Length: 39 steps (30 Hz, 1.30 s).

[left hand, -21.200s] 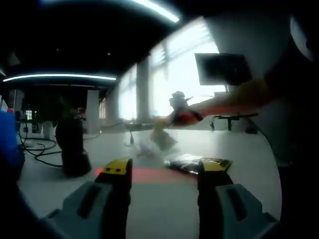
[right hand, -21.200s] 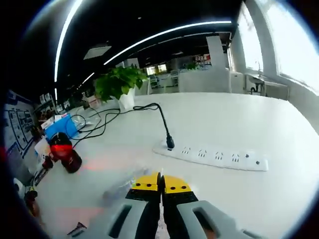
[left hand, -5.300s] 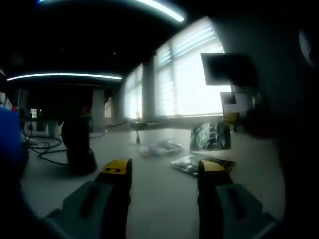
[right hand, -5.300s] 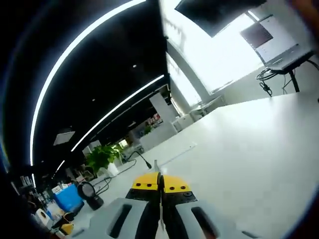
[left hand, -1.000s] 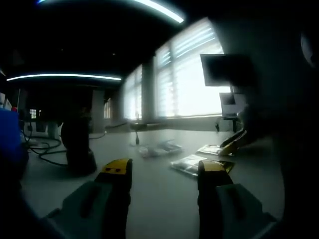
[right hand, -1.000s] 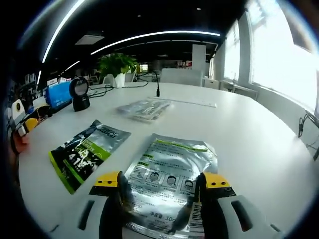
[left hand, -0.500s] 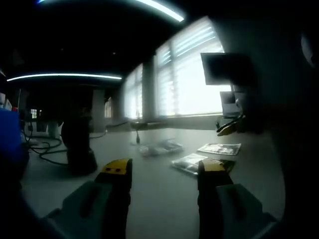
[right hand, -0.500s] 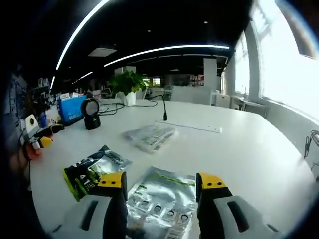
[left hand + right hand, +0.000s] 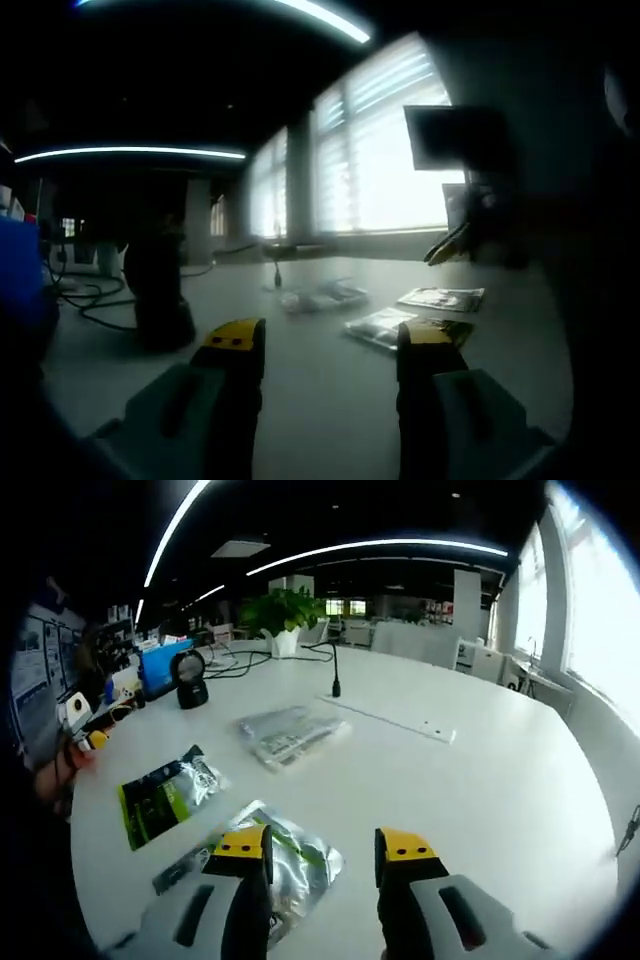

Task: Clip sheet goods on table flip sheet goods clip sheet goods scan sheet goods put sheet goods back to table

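Note:
Three sheet packets lie flat on the white table (image 9: 480,780): a silver one (image 9: 300,858) just under my right gripper (image 9: 322,845), a green-and-black one (image 9: 165,788) to its left, and a clear one (image 9: 290,733) farther off. My right gripper is open, holds nothing and hangs above the table. My left gripper (image 9: 328,340) is open too, low over the table, with the green-and-black packet (image 9: 385,327) beyond its right jaw, then the silver packet (image 9: 440,298) and the clear packet (image 9: 325,296). A yellow tip of the right gripper (image 9: 450,243) shows above the silver packet.
A black scanner (image 9: 188,692) stands at the table's left, seen dark in the left gripper view as the scanner (image 9: 155,290). A white power strip (image 9: 390,720) with a black cable, a potted plant (image 9: 285,610) and a blue box (image 9: 165,665) lie beyond. A hand (image 9: 55,770) shows at left.
My right gripper has risen and drawn back from the silver packet, which stays flat on the table. My left gripper has not moved.

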### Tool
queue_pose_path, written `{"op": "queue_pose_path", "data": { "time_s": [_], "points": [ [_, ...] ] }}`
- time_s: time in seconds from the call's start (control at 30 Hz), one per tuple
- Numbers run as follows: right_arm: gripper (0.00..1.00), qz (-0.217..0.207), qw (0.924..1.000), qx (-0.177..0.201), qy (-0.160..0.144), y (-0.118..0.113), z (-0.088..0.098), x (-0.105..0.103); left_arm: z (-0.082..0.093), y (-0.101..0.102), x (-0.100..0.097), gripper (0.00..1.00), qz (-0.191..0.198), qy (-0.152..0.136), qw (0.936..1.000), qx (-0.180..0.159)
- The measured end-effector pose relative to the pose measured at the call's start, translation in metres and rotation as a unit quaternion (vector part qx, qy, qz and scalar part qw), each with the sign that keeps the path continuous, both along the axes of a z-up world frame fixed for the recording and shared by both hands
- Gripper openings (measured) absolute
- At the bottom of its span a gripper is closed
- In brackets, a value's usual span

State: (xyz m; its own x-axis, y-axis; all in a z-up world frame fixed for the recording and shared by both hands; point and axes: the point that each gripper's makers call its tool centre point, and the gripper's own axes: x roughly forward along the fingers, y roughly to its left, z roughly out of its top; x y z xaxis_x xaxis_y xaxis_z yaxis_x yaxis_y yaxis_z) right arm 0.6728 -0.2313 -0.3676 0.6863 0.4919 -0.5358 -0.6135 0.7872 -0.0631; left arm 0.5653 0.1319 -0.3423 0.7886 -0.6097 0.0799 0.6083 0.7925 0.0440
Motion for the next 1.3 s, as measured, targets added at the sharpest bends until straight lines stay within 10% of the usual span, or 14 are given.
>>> {"op": "queue_pose_path", "data": {
  "time_s": [0.33,1.3],
  "points": [
    [0.37,0.033,0.9978,-0.045,0.037,0.007,-0.041,0.007,-0.001,0.0,0.0,0.46,-0.001,0.002,1.0,0.001],
    [0.18,-0.004,0.9955,-0.047,0.082,0.002,-0.054,0.004,-0.002,0.002,0.002,0.46,0.0,0.004,1.0,0.0]
  ]
}}
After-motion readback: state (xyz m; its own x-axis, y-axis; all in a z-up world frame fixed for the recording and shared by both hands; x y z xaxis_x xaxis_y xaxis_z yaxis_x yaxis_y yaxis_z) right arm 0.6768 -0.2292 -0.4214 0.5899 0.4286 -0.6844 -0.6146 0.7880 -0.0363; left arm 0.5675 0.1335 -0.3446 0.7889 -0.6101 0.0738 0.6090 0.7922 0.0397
